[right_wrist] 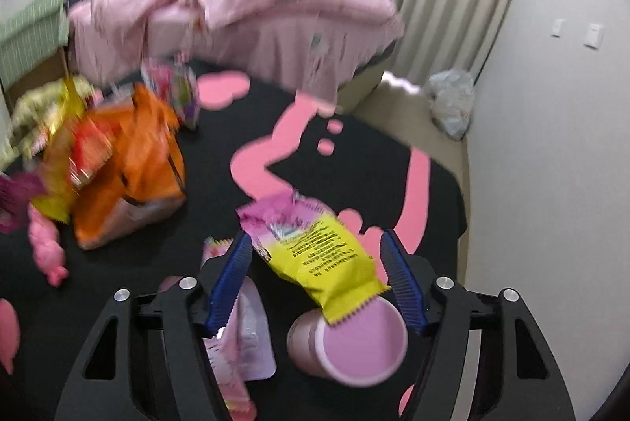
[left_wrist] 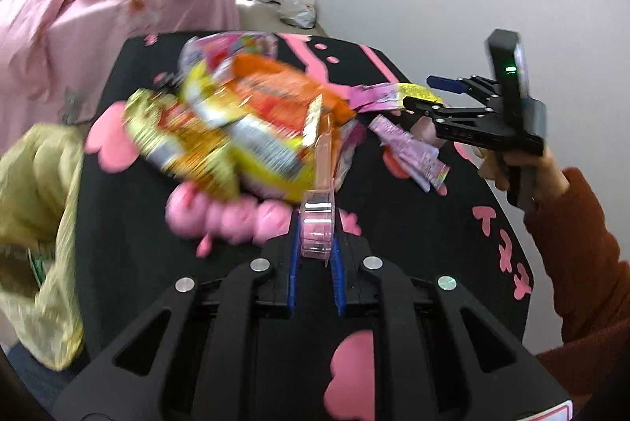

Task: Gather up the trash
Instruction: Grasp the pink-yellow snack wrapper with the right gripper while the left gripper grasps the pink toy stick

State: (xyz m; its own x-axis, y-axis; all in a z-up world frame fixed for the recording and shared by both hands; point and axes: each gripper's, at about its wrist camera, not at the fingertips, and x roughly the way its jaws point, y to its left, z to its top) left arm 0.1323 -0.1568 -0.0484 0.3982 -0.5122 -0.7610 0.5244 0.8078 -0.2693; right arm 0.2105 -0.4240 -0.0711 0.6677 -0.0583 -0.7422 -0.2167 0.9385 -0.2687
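My left gripper is shut on a clear pink dustpan handle. The pan carries a blurred heap of snack wrappers above the black rug. The heap also shows in the right wrist view, at the left. My right gripper is open over a yellow and pink wrapper and a pink cup lying on its side. A pale pink pouch lies under its left finger. In the left wrist view the right gripper hovers over those wrappers.
A yellow-green bag gapes open at the rug's left edge. A bed with pink bedding stands behind the rug. A white plastic bag sits in the wall corner. A pink bead-like toy lies on the rug.
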